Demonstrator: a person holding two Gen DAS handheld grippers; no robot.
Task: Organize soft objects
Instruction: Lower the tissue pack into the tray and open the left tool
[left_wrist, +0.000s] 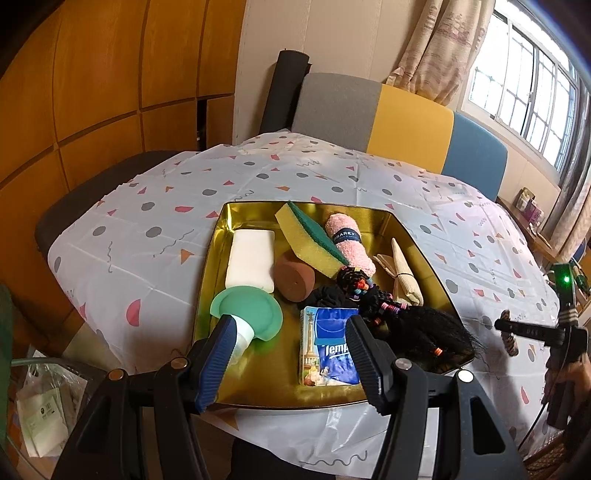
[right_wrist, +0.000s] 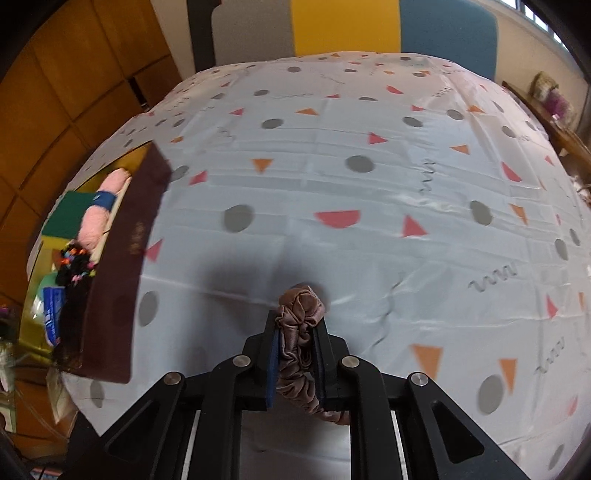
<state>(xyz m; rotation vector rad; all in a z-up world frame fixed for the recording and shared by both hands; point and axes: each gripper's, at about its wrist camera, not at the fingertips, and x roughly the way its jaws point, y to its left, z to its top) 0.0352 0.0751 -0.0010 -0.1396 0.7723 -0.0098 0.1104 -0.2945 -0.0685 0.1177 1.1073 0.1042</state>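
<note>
A gold tray (left_wrist: 258, 202) on the patterned tablecloth (right_wrist: 332, 177) holds a white sponge (left_wrist: 251, 258), a yellow-green sponge (left_wrist: 310, 240), a pink rolled towel (left_wrist: 351, 243), a brown round puff (left_wrist: 293, 278), a beige cloth (left_wrist: 402, 273), black beaded hair (left_wrist: 406, 317), a blue tissue pack (left_wrist: 328, 347) and a mint-green disc on a white stem (left_wrist: 251, 310). My left gripper (left_wrist: 290, 325) hovers open over the tray's near side, and its left finger overlaps the stem. My right gripper (right_wrist: 297, 325) is shut on a mauve velvet scrunchie (right_wrist: 301, 310), over the cloth right of the tray (right_wrist: 125, 258).
Grey, yellow and blue chair backs (left_wrist: 406, 114) stand behind the table. Wooden cabinets (left_wrist: 92, 92) lie to the left, a window (left_wrist: 535, 92) to the right. A clear bag (left_wrist: 40, 406) sits low at the left. A hand (left_wrist: 576, 369) holds the right gripper (left_wrist: 506, 328).
</note>
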